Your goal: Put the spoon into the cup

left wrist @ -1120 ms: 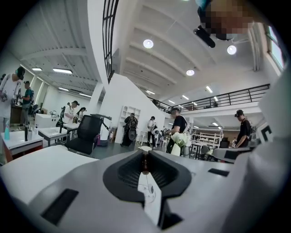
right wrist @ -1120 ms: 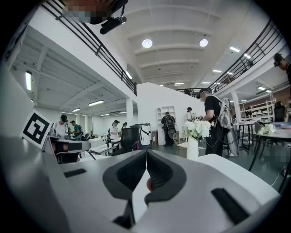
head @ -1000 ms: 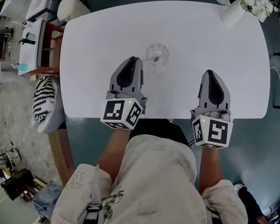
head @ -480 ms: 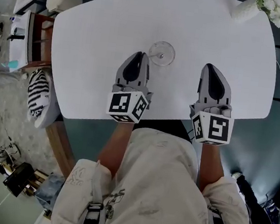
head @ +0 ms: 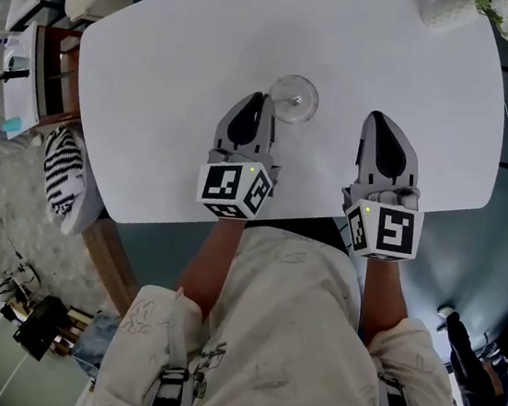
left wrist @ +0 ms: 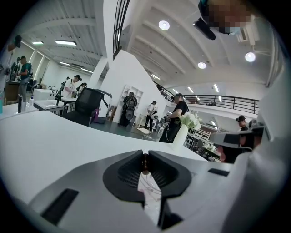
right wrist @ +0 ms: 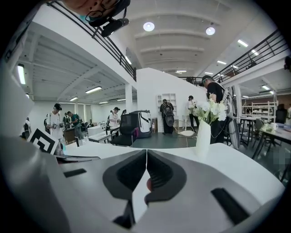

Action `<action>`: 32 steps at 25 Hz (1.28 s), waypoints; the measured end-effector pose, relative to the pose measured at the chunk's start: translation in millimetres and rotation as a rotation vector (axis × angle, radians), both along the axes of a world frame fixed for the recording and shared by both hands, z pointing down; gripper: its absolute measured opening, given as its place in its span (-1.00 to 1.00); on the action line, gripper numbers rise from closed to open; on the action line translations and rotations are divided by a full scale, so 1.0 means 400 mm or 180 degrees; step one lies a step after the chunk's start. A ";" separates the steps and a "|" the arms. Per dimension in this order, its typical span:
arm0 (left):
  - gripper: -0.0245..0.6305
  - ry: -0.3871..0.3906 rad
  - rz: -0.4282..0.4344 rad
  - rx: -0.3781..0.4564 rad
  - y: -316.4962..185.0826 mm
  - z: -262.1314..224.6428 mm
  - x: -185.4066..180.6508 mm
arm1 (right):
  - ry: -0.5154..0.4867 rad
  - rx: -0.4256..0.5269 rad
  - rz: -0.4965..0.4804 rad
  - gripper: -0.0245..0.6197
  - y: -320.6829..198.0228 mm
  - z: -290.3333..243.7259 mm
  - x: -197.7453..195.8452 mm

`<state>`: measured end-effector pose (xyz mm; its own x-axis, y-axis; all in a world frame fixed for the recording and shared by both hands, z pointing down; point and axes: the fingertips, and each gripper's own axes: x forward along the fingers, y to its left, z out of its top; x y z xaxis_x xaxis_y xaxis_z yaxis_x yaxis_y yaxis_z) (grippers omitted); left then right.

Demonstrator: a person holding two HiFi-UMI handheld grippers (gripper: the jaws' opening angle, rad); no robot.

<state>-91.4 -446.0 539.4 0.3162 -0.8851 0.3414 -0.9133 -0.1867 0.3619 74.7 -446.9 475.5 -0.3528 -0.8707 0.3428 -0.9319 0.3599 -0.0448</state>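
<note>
White bench: left gripper jaws are clamping a likely light, stiff spoon by the handle, fragile cup at one o'clock; right gripper jaws are touching.

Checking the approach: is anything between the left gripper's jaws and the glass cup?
Nothing visible. The glass cup stands just beyond the left gripper, slightly to its right, with only bare table between. The vase sits far off at the table's corner.

We're in a big open hall: white walls, round recessed ceiling lights, railed mezzanine. Dark teal floor. White rounded table, vase of white flowers near its far edge. Black office chair beyond.
</note>
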 end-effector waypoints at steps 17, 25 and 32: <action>-0.80 0.0030 -0.0008 -0.0127 -0.009 0.049 0.002 | 0.0035 -0.0068 0.0002 -0.96 -0.015 0.027 -0.013; -0.51 -0.0018 -0.0028 -0.0100 0.017 0.031 -0.001 | 0.0015 0.0024 -0.0001 -0.96 0.015 -0.003 -0.006; -0.49 -0.0107 -0.0123 0.0016 0.065 -0.020 -0.008 | -0.0024 0.0184 -0.0018 -0.96 0.058 -0.054 0.012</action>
<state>-94.6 -420.0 531.4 0.2702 -0.8982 0.3467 -0.9315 -0.1528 0.3300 79.7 -423.5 454.0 -0.3601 -0.8869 0.2894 -0.9296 0.3673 -0.0310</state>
